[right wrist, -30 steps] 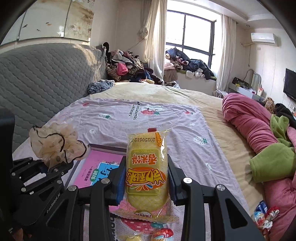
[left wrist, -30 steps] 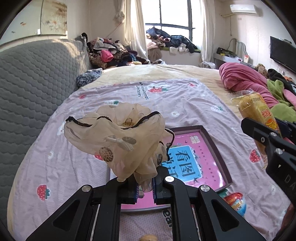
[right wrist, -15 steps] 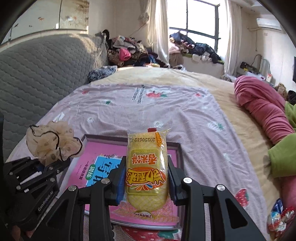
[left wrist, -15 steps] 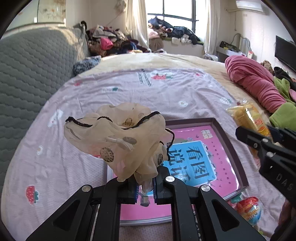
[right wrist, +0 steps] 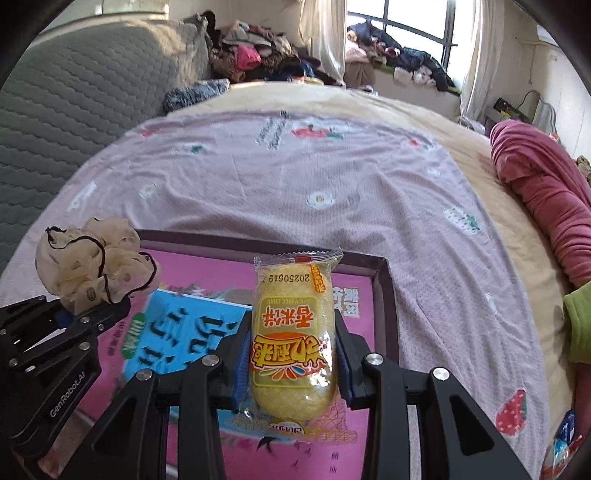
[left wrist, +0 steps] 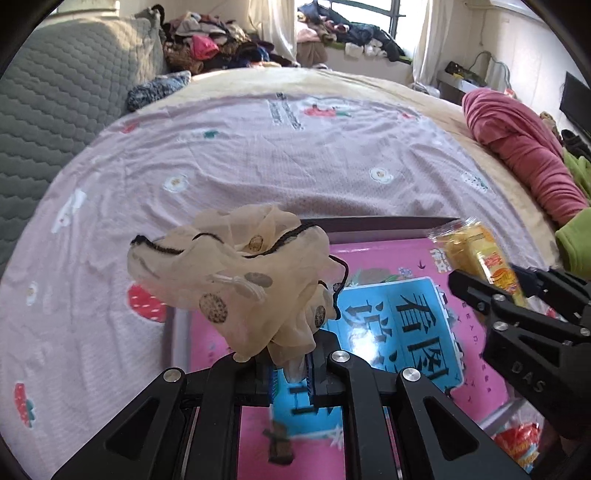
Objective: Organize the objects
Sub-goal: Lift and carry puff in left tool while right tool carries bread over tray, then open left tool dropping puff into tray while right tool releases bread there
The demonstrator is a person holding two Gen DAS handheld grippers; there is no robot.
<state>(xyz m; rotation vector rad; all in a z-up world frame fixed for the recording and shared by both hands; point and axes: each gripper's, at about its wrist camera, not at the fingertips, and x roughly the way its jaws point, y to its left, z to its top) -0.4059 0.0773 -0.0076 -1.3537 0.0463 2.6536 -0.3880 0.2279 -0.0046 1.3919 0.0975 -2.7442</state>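
Here, a beige scrunchie [left wrist: 236, 280] is clamped in the left gripper [left wrist: 291, 373] and a yellow snack packet [right wrist: 293, 336] in the right gripper [right wrist: 291, 365] — both held over the pink tray [right wrist: 388, 295], where release is judged next.

The bed carries a lilac sheet [left wrist: 258, 155] printed with strawberries and small flowers. A beige blanket [right wrist: 332, 103] lies beyond the sheet, toward the window. A grey quilted headboard [left wrist: 55, 96] stands along the left side. A dark knitted item [right wrist: 195, 92] rests at the headboard's far end. A heap of mixed clothing [left wrist: 221, 44] is piled in the far corner, and more clothing [right wrist: 399, 59] covers the window sill [right wrist: 417, 90]. A rolled pink blanket [left wrist: 524, 155] lies along the right edge, with a green garment [right wrist: 580, 325] touching its near end. White curtains [right wrist: 321, 29] hang beside the window.
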